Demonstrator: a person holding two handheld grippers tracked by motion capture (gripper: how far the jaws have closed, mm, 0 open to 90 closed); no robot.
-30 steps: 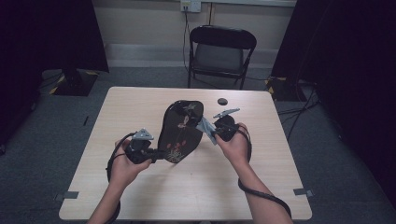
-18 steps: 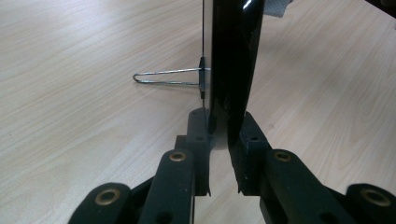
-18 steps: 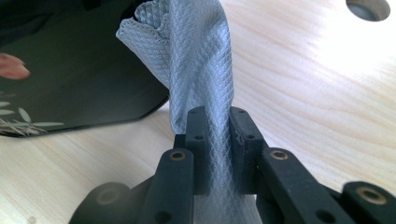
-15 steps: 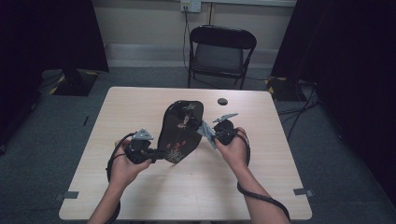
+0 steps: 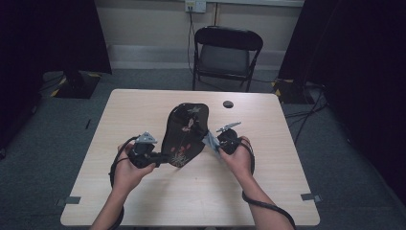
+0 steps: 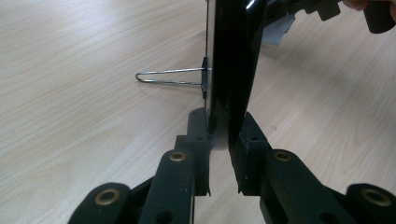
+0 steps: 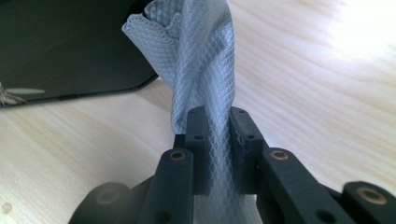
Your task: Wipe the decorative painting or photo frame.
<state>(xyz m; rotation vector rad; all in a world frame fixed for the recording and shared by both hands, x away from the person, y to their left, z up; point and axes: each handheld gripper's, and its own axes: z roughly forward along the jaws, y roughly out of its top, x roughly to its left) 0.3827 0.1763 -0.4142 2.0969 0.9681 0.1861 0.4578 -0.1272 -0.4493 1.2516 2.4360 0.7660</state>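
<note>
The wooden table [image 5: 143, 120] spreads wide under it all, and above its middle the black floral tray [image 5: 186, 134] is propped up on edge, tilted. The left gripper [image 5: 160, 158] is clamped tight on its lower rim. At the tray's right edge, the right gripper [image 5: 214, 143] pinches a grey cloth [image 7: 201, 60].

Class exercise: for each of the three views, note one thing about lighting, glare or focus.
High view: the table is evenly lit, the room's sides fall into darkness. Left gripper view: a bright glare streak runs on the glossy black plate; the nearest tool links look soft. Right gripper view: the table washes out at upper right; the grey cloth weave is sharp.
</note>
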